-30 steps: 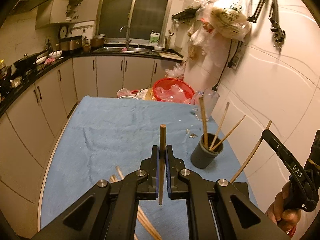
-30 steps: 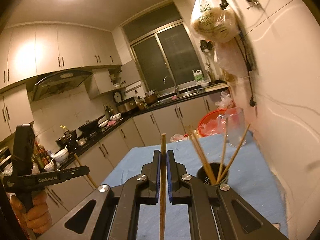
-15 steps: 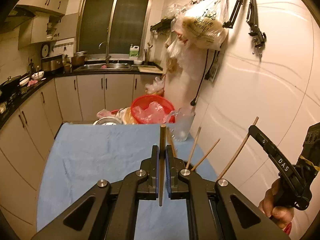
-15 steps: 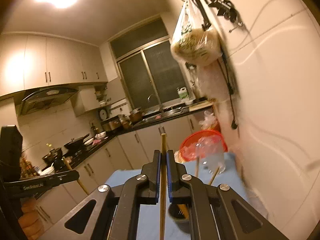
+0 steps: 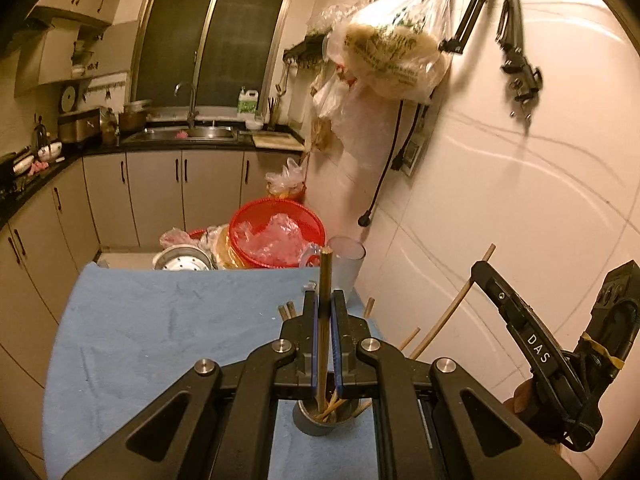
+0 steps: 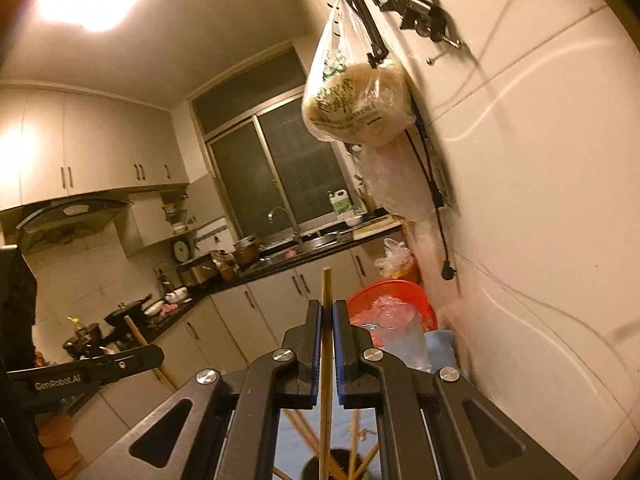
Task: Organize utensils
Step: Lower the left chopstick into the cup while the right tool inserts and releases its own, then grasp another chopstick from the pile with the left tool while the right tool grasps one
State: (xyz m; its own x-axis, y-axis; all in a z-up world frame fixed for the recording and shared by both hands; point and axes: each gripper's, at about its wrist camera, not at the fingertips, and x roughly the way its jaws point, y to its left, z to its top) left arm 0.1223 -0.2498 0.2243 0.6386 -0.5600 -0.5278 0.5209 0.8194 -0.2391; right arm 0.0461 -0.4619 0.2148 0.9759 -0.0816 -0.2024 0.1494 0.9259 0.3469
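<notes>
My left gripper [image 5: 327, 344] clamps a chopstick [image 5: 324, 320] over the dark cup [image 5: 320, 426] at lower centre, my right gripper [image 6: 327, 354] pinches another chopstick [image 6: 326, 344] upright.

On my right gripper [image 5: 536, 350], seen from my left wrist camera beside the white wall, white letters along the black arm read "DAS". On my left gripper [image 6: 86, 376], seen from my right wrist camera, white print along the arm read "GenRobot.AI". The hanging bag [image 6: 354, 100] on the wall carried green print, too blurred for me to read.
</notes>
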